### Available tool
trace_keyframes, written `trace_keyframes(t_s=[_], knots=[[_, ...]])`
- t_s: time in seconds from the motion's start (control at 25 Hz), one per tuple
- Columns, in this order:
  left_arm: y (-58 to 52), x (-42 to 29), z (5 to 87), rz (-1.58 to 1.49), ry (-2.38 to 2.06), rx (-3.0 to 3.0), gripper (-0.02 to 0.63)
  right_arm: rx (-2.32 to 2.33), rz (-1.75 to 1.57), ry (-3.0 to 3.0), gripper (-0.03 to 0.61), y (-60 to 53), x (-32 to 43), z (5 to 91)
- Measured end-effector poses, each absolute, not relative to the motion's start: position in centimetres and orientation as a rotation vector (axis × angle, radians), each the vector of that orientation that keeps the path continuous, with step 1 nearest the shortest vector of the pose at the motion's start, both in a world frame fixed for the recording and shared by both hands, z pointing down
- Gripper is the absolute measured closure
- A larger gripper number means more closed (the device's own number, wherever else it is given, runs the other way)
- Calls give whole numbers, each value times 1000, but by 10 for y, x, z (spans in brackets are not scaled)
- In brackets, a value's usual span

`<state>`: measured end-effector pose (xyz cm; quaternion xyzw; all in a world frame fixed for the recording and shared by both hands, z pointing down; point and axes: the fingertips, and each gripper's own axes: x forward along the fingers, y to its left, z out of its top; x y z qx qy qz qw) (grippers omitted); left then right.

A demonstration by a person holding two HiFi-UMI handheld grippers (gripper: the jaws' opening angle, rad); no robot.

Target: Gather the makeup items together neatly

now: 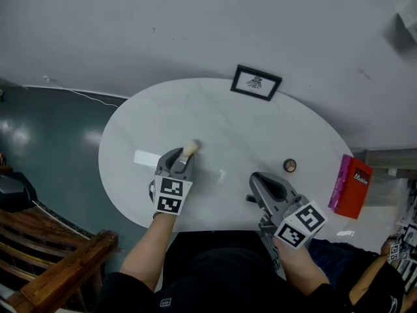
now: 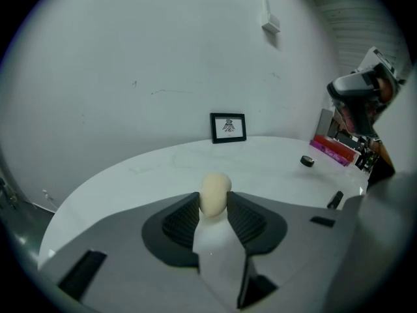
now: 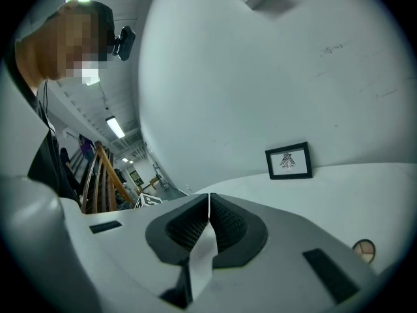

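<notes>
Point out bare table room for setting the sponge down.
Free: the table centre between the picture frame and the sponge, and the back-left arc beyond the white flat item. Crowded: front left, where the left gripper grips the sponge beside that item; front right, round compact near the shut right gripper.

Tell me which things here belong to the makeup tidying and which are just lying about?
Part of the job:
- beige makeup sponge, gripped in the jaws of the left gripper
- small round compact, lying on its own

Just lying about:
- framed picture, propped up at the back
- red book, off to the right
</notes>
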<state>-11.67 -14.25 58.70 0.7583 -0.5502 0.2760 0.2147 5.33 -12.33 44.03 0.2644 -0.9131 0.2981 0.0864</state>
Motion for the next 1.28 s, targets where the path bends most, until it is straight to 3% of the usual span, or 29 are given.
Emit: trace_keyframes(t_s=[0.36,1.28], knots=[[-109,-148,594,901,-1536,2004,474,691,907,-2760,543,-120,31,436],[-129,-120,608,1073,-1393,2029,466,739,903,-2777,543,-132,47,424]])
